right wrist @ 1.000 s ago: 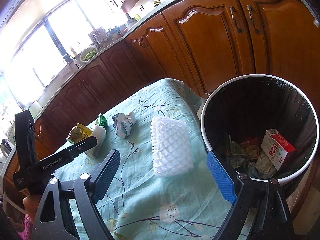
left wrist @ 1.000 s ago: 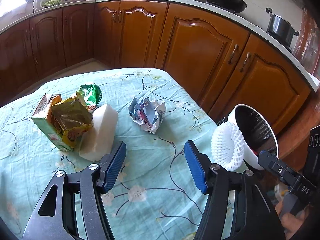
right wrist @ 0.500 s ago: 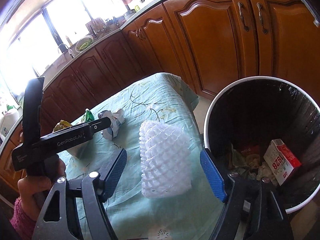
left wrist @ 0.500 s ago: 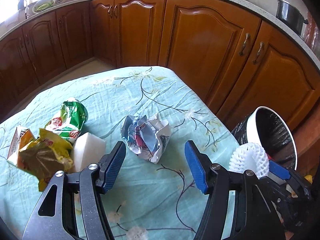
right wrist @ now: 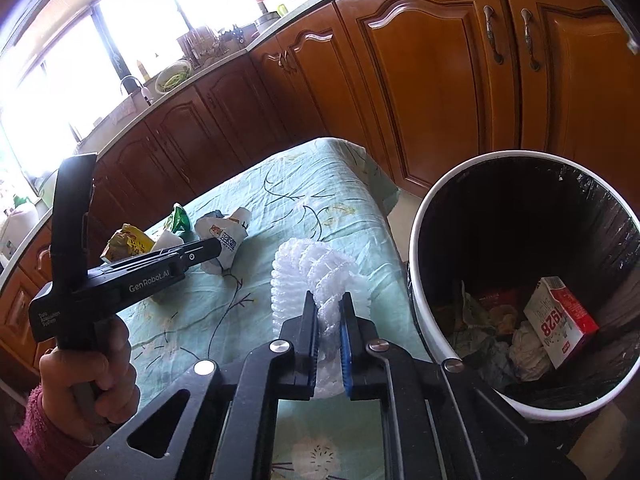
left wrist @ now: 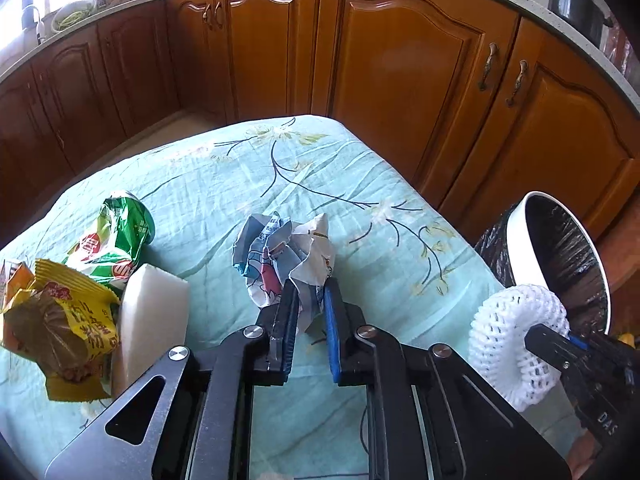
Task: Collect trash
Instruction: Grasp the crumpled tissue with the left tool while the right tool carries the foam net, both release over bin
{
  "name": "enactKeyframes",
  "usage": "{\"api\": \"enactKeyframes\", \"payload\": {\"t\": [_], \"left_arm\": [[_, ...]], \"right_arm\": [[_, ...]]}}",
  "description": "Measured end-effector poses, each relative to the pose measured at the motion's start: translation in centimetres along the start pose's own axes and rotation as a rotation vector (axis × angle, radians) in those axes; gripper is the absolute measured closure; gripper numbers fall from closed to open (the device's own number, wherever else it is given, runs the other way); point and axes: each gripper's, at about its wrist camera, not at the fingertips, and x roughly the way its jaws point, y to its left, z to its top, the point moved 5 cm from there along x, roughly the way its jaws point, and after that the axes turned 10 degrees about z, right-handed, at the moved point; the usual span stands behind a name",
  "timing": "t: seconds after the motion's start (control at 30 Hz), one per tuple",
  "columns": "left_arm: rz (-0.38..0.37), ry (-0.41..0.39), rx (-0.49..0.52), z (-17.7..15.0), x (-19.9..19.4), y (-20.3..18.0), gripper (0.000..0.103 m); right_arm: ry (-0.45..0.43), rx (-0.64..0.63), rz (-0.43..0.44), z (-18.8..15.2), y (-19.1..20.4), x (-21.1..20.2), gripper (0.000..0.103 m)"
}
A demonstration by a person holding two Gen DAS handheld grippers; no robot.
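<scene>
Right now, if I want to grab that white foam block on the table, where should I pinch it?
Probably pinch the white foam block across its two broad flat faces near the top edge, coming from above on its bare right side. It stands tall and thin, and the yellow snack wrapper crowds its left.

Lit by strong daylight from the window [right wrist: 120, 40] at far left, blown out to white glare there, cabinets [left wrist: 400, 72] glossy with soft reflections, tablecloth [left wrist: 248, 176] evenly bright with faint shadows, bin [right wrist: 520, 240] interior dark, edges bowed and vignetted black by fisheye, mostly sharp.
</scene>
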Motion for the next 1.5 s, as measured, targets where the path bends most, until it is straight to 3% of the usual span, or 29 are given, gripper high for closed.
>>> {"api": "enactKeyframes", "payload": {"t": [0.27,0.7,1.5], "left_arm": [[-0.104,-0.025,-0.038,-1.7,-4.2,-0.5,0.092],[-0.23,-0.109,0.054,-2.2,-10.9,-6.4,0.092],[-0.302,-0.122,0.166,-2.6,-12.9,-12.7,0.092]], "right_arm": [[-0.079,0.025,0.019,0.3,0.3,-4.5,0.094],[-0.187,0.082,-0.046,0.1,-2.6,-11.0,0.094],[-0.255,0.15,-0.122,0.1,-7.6,-14.5,0.094]]}}
